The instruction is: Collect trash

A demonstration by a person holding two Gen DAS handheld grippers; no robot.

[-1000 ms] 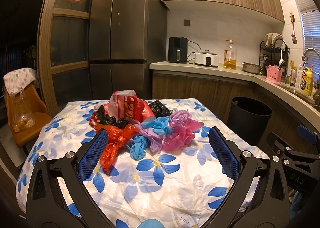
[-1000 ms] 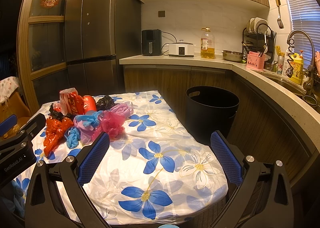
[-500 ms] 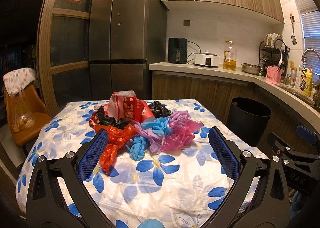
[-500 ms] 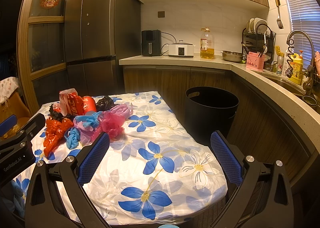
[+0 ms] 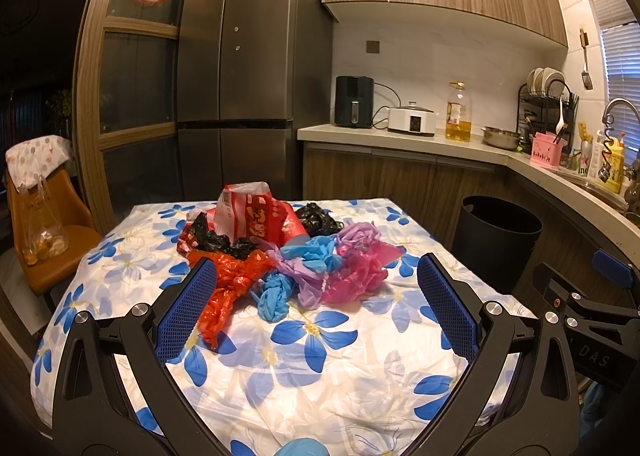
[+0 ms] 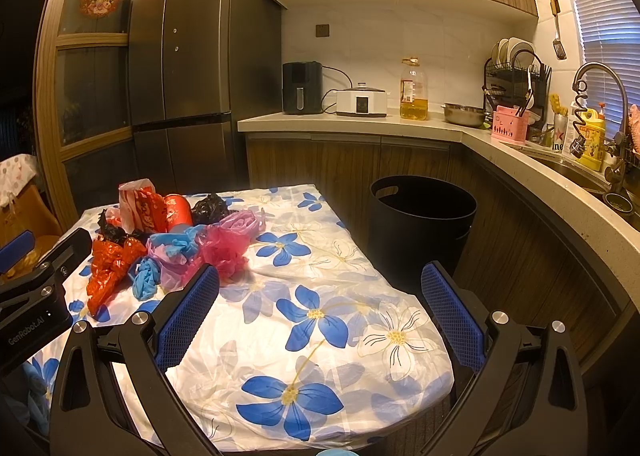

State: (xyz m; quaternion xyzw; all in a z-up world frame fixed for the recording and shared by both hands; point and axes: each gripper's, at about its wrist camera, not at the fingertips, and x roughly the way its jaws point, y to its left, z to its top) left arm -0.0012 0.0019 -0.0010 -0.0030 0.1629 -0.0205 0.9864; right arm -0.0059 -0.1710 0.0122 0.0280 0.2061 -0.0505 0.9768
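Trash pile (image 5: 288, 252), rear bags half-hidden

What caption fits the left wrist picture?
Open left gripper faces crumpled plastic bags heaped on a flowered tablecloth, black bin beside.

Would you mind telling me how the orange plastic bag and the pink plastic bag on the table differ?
The orange plastic bag lies at the left end of the pile, stretched long towards the camera; the pink plastic bag sits at the right end, bunched into a rounder heap. The orange one lies next to a black bag, the pink one next to a purple bag. The pink bag is nearer the black bin. Both are crumpled and lie on the flowered tablecloth.
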